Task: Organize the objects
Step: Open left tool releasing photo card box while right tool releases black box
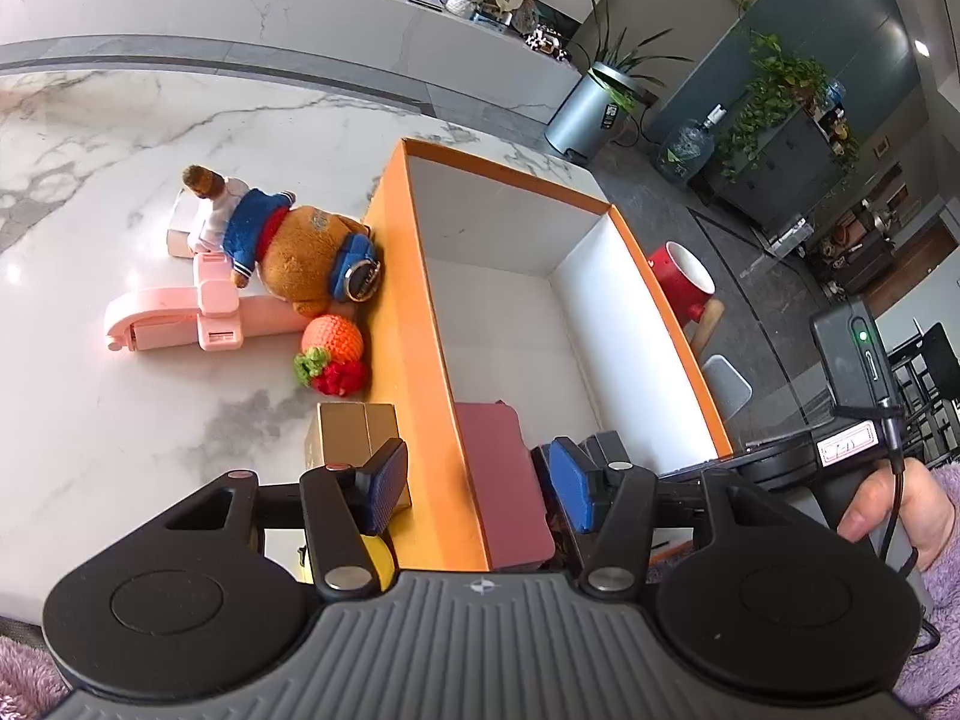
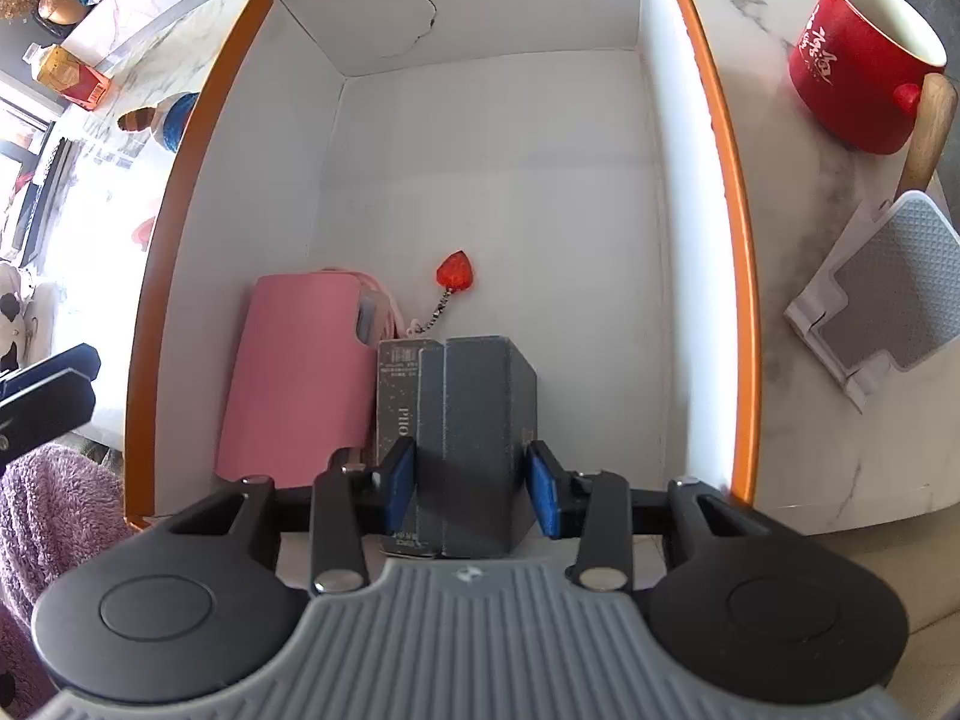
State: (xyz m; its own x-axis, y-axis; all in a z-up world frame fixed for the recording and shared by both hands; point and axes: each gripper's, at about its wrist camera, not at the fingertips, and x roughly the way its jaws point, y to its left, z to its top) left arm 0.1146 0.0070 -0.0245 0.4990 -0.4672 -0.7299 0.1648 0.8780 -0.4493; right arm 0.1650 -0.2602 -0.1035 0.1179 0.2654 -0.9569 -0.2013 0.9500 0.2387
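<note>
My right gripper (image 2: 471, 489) straddles the dark grey carton (image 2: 465, 420) low in the orange box (image 2: 729, 240), beside the pink case (image 2: 294, 372). The left pad touches; the right shows a gap, so I judge it released. The carton's long axis runs straight ahead. My left gripper (image 1: 477, 483) hangs wide, empty.

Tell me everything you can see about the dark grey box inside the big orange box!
The dark grey box is a small cardboard carton with a seam down its top and pale print along one side. It stands in the orange box, close beside the pink case. The right gripper straddles it: one blue pad looks to be against it, the other shows a slight gap.
</note>
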